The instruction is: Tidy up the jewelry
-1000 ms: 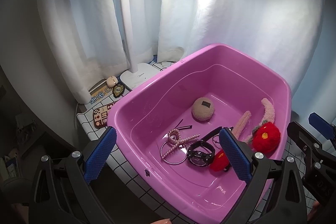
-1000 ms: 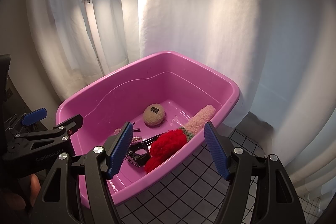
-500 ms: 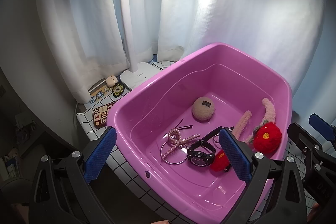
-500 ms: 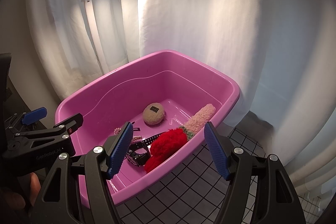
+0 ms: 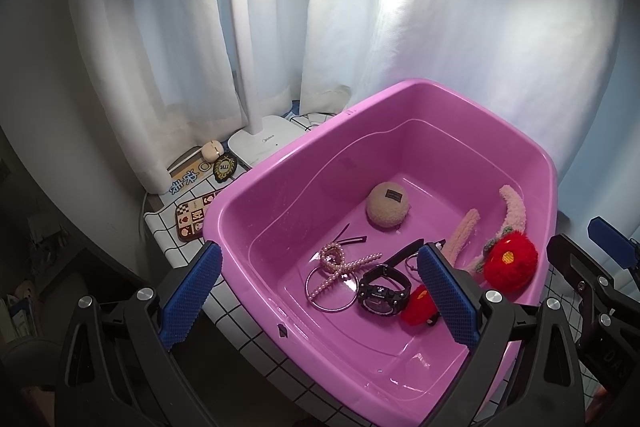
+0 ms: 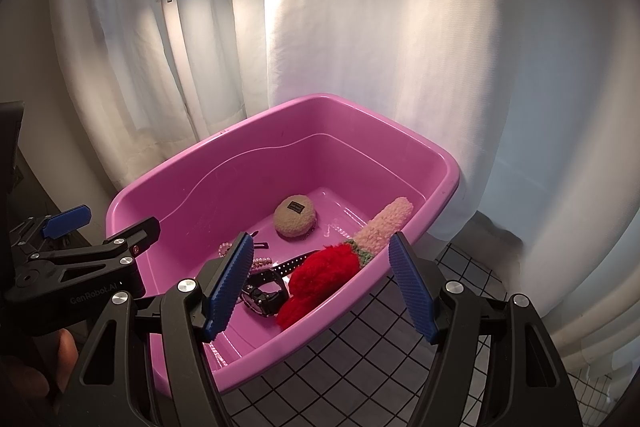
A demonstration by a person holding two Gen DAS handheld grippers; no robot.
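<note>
A pink plastic tub [image 5: 280, 187] sits on a table [image 6: 360, 359] covered in a black-gridded white cloth, backed by white curtains [image 5: 460, 47], with jewelry and hair accessories scattered across its floor. Near the tub's centre lies a round beige plush hair tie [image 5: 389, 205] bearing a small dark label; toward the tub's near wall from it rest a pearl hair clip [image 5: 340, 263] lying across a thin silver bangle [image 5: 331, 287], and just beside them a black wristwatch [image 5: 383, 291]. A fuzzy pink headband [image 5: 512, 207] trimmed with red pompom flowers [image 5: 509, 262] leans against the tub's right wall, a second red pompom [image 5: 418, 307] lying by the watch. The left gripper [image 5: 316, 299] hovers over the tub's near-left rim, its blue-padded fingers spread wide and holding nothing. The right gripper [image 6: 322, 285] hangs above the tub's near-right edge, likewise parted and empty. Beyond the tub's left corner stands a white desk lamp [image 5: 260, 143], lit, with small patterned coasters [image 5: 194, 217] and a cream earbud case [image 5: 211, 150] beside its base.
</note>
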